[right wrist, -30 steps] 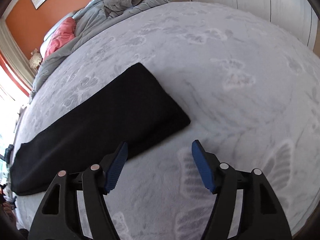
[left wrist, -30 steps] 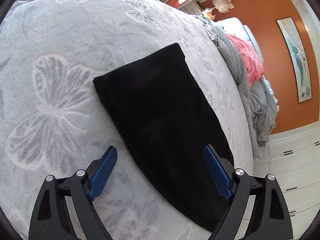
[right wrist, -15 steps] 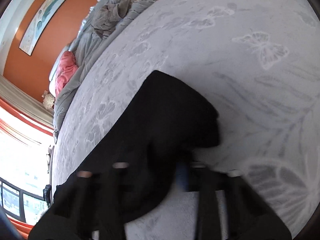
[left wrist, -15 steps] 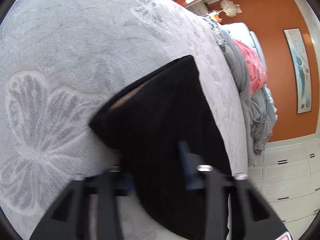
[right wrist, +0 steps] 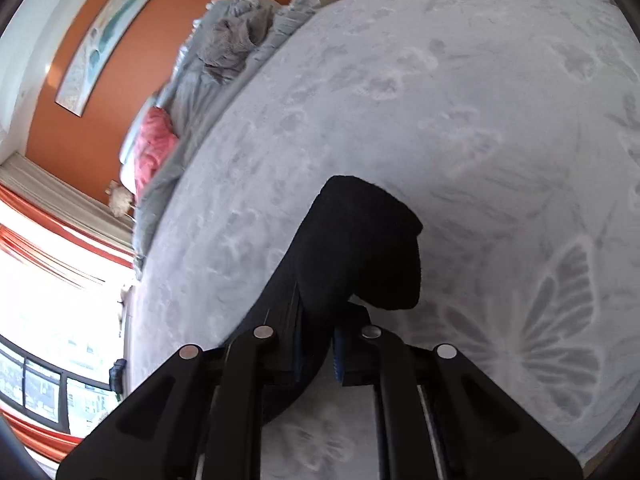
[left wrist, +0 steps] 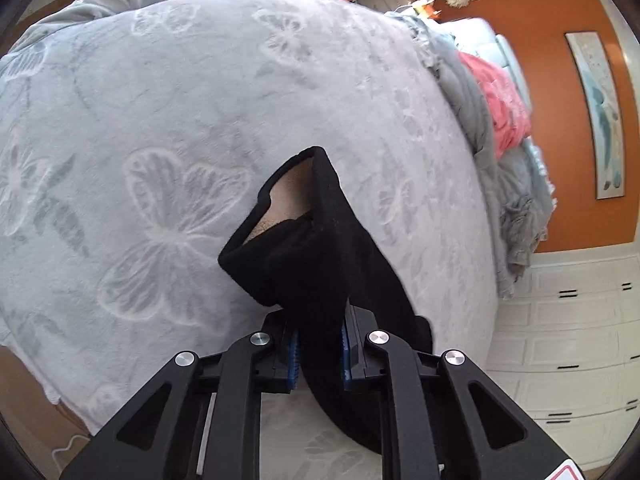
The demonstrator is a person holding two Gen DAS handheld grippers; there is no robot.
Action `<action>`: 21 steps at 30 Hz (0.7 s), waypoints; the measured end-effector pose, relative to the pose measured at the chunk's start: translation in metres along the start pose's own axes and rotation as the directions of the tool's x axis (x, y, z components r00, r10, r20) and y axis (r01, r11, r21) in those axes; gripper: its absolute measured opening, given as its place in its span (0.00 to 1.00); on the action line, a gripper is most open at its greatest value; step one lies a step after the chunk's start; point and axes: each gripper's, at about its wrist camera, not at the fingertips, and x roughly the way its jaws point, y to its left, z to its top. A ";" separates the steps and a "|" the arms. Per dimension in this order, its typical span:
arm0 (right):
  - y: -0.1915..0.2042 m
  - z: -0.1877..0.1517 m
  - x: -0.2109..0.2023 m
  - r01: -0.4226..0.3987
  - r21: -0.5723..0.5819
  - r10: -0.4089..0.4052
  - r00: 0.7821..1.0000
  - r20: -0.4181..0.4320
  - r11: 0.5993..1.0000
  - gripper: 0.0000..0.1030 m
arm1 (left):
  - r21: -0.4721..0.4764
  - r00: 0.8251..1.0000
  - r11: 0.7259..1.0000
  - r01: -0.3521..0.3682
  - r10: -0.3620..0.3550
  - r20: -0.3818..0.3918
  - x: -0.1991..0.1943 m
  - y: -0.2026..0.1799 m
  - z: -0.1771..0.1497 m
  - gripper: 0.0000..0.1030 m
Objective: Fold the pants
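Black pants (left wrist: 332,264), tan lining showing, bunched up w/ left tongs (left wrist: 319,346) closing on them & right tongs (right wrist: 320,350) pinching them.

both grippers are showing black angular linkage arms with round silver screws. the left gripper (left wrist: 318,354) and right gripper (right wrist: 316,354) are wearing ribbed blue pads (left wrist: 294,354) (a red-edged sticker is peeking in at the left one's base).

We see bright daylight in both views. In the right wrist view the window (right wrist: 48,320) is blown out to white glare. The bed (left wrist: 200,100) is evenly lit, its shadows soft. The pants (left wrist: 320,264) read as near-featureless black. Fisheye bending curves the bed and darkens the corners. The wall picture (left wrist: 600,116) and far bedding look slightly smeared.
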 end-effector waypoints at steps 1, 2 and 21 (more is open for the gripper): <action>-0.012 -0.008 0.009 0.023 0.004 -0.023 0.999 -0.036 1.000 0.11 | -0.010 0.999 0.999 -0.032 0.031 -0.016 0.009 0.012 -0.006 0.12; -0.024 -0.016 0.018 0.017 0.018 -0.015 0.997 -0.076 1.000 0.12 | -0.028 0.997 0.998 -0.064 0.063 -0.039 0.020 0.027 -0.011 0.12; -0.032 -0.024 0.020 -0.026 0.117 0.019 0.998 0.056 0.993 0.36 | 0.549 0.912 0.769 -0.328 0.107 0.396 -0.026 -0.155 -0.125 0.49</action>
